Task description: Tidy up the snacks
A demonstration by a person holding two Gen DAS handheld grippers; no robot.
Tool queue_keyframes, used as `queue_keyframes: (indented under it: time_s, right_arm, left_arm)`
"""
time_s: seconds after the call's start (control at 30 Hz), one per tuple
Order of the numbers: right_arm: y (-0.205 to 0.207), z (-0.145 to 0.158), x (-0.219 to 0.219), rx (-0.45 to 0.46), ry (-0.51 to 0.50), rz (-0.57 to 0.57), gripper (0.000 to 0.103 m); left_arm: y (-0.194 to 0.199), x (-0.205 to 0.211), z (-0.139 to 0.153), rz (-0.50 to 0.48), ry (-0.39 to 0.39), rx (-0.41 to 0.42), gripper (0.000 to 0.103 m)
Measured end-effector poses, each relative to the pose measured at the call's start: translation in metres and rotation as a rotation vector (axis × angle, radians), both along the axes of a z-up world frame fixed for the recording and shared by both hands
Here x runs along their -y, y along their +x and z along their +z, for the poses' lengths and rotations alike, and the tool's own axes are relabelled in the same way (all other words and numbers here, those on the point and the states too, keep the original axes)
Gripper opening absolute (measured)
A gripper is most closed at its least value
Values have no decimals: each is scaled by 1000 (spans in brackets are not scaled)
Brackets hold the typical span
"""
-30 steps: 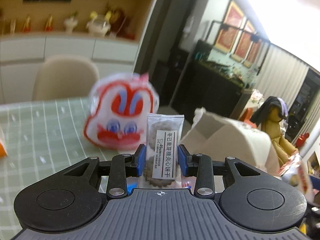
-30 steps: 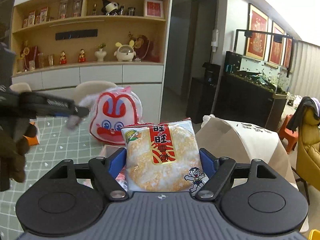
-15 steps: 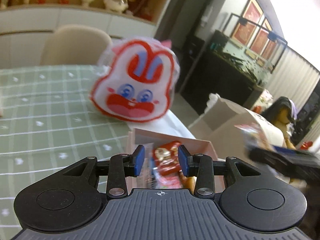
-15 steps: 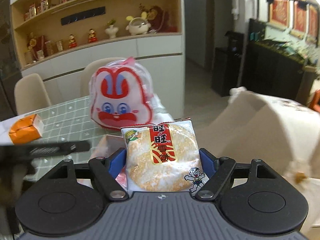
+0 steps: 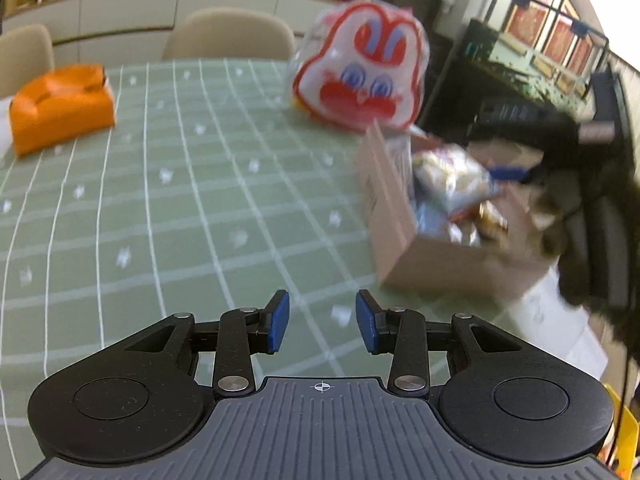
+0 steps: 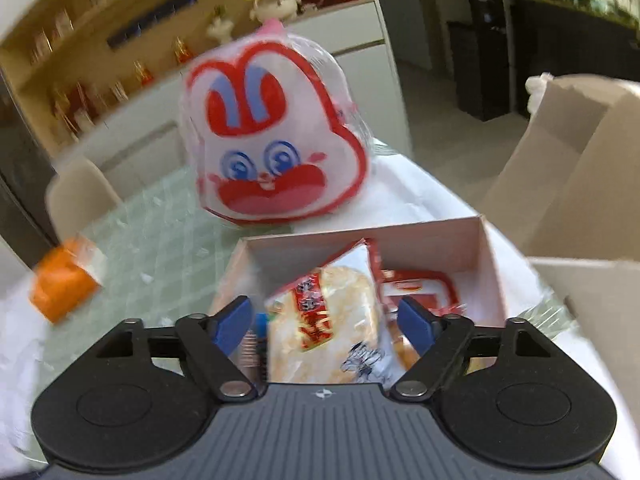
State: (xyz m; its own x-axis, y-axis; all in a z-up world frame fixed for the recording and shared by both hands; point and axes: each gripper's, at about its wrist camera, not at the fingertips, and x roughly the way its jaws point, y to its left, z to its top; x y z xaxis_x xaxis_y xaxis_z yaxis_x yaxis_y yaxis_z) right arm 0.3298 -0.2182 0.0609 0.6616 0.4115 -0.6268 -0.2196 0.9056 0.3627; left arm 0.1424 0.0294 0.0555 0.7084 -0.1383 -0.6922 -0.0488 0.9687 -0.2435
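Note:
My left gripper (image 5: 322, 322) is open and empty over the green checked tablecloth (image 5: 180, 208). An open cardboard snack box (image 5: 390, 220) with several packets stands to its right. In the right wrist view my right gripper (image 6: 326, 320) is open above the same box (image 6: 486, 248). A rice cracker packet (image 6: 328, 332) lies loose and tilted between the fingers, over the box. A red packet (image 6: 420, 286) lies inside the box. The right gripper also shows blurred over the box in the left wrist view (image 5: 532, 168).
A red and white rabbit-face bag (image 6: 272, 144) stands behind the box; it also shows in the left wrist view (image 5: 360, 68). An orange tissue pack (image 5: 60, 106) lies at the far left. A large brown paper bag (image 6: 580, 168) stands to the right. Chairs (image 5: 230, 34) stand behind the table.
My left gripper has let go of the biscuit packet and drawn back left over the tablecloth. My right gripper has dropped down over the box and opened, freeing the rice cracker packet.

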Motion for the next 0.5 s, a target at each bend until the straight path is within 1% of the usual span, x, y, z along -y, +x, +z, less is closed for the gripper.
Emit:
queue_keyframes:
  time_s: [0.03, 0.1, 0.2, 0.27, 0.33, 0.37, 0.4, 0.43, 0.5]
  right_arm:
    - [-6, 4, 0, 19, -11, -21, 83]
    - [-26, 14, -2, 64, -67, -58, 83]
    - [-73, 19, -14, 112, -225, -110, 83]
    - [-107, 15, -21, 155, -335, -161, 83]
    - [-147, 1, -30, 206, -444, -230, 83]
    - [-166, -7, -32, 206, -478, -249, 83]
    - [-180, -13, -32, 195, -481, -242, 83]
    - [-193, -21, -30, 167, -461, -214, 83]
    - [-206, -40, -23, 60, -362, -120, 85]
  left_arm:
    - [-6, 0, -4, -11, -2, -3, 41]
    - [-17, 1, -7, -41, 4, 4, 41]
    - [-35, 7, -13, -95, 53, 24, 41]
    - [-42, 13, -19, -127, 75, 30, 41]
    - [-51, 23, -26, -157, 90, 41, 41]
    - [-54, 28, -28, -166, 97, 42, 41]
    - [-57, 33, -31, -170, 100, 43, 41]
    - [-61, 38, -35, -174, 103, 47, 41]
    - [-65, 46, -40, -168, 119, 67, 41]
